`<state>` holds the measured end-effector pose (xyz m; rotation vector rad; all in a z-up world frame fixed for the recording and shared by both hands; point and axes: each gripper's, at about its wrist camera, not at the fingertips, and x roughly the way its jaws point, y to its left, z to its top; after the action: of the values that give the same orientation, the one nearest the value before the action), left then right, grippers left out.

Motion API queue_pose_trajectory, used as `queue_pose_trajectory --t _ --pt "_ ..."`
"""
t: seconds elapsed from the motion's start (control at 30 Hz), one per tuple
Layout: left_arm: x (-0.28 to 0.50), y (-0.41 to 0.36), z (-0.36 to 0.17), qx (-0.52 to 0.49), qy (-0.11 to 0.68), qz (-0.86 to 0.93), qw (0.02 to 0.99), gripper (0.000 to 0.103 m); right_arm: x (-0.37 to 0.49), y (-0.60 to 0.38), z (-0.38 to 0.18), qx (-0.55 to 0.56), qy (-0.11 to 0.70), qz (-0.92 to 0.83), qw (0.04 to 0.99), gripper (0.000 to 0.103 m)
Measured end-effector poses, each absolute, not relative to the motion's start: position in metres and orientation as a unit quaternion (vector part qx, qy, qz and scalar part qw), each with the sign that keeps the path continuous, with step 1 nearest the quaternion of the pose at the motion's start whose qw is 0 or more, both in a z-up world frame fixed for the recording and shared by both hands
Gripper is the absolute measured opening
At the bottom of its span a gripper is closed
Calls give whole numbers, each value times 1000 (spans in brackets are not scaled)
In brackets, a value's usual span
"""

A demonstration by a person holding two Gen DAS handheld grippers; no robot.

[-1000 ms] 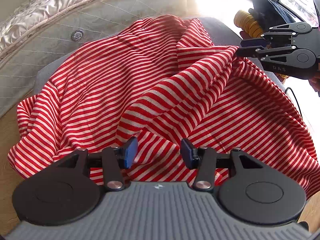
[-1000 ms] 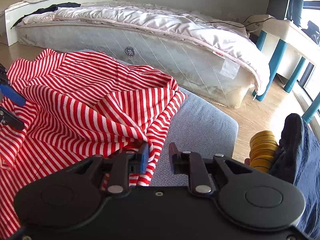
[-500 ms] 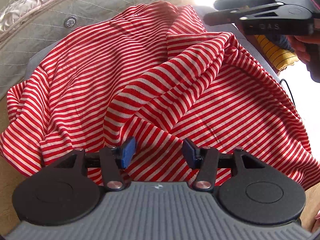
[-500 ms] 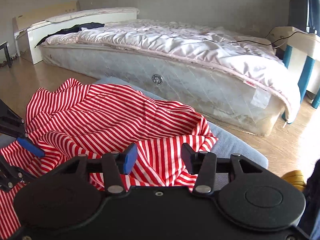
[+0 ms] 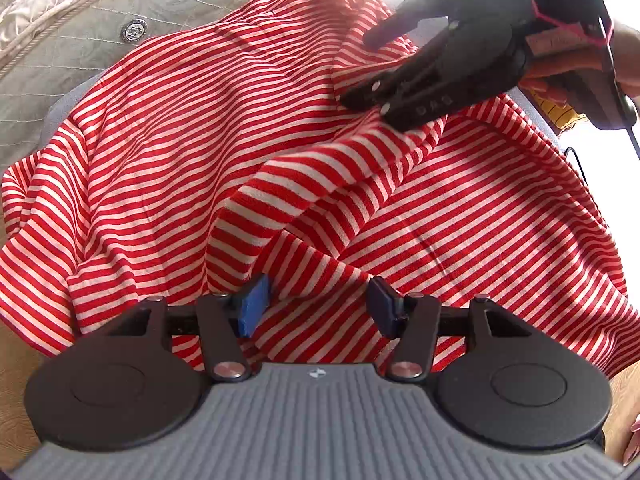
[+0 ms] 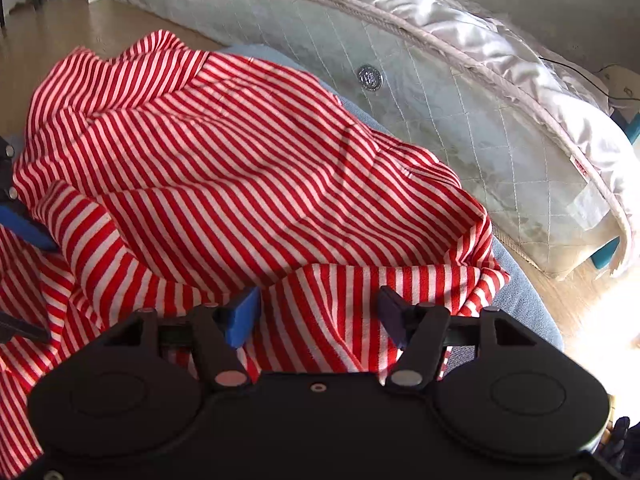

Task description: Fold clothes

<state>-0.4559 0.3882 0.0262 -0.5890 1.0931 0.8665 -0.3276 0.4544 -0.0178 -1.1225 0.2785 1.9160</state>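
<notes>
We saw the red-and-white striped garment [image 5: 168,152] lying crumpled over a grey-blue cushioned seat [image 6: 520,296], which stood beside the quilted side of a mattress [image 6: 460,120] on a wooden floor [image 6: 100,28]. The cloth covered most of the seat and hung over its near edges, with a thick raised fold running across its middle toward the far right corner.

Our left gripper [image 5: 316,304] hovered low over the near edge of the garment, its blue-padded fingers [image 5: 252,306] spread apart with only flat cloth beneath them, pinching nothing.

Our right gripper [image 6: 316,312] sat above the hem at the right edge of the seat, fingers likewise spread and empty. In the left wrist view it reached in from the upper right, just above the raised fold; we could not tell whether it touched the cloth.
</notes>
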Motion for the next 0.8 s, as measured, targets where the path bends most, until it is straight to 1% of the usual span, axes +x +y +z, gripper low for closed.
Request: queue_pose_trajectory --t 0.1,0.23,0.3,0.37,0.4,0.47,0.53,0.6,0.8 --pt "-454 388 25 -264 499 390 728 63 -331 451 -21 -454 97 767 443 68" --pt "-454 389 24 -264 499 388 728 64 -327 460 -20 -446 122 767 444 66" --pt "-453 388 23 -266 499 389 728 64 -325 462 -20 -439 135 771 442 59" --pt "-453 388 24 -266 499 389 728 64 -324 463 -20 -431 145 777 436 43" --pt "-453 388 24 -265 499 388 728 64 -325 463 -20 -429 146 779 433 38" --pt "-453 388 24 -264 500 388 728 65 -326 462 -20 -429 139 781 433 20" --pt "-452 387 25 -264 500 387 729 65 -324 462 -18 -424 138 781 437 12" --pt "-452 386 26 -262 500 384 731 68 -315 465 -11 -402 153 785 446 10" --pt "-452 382 27 -251 500 378 737 69 -258 490 20 -302 218 773 514 10"
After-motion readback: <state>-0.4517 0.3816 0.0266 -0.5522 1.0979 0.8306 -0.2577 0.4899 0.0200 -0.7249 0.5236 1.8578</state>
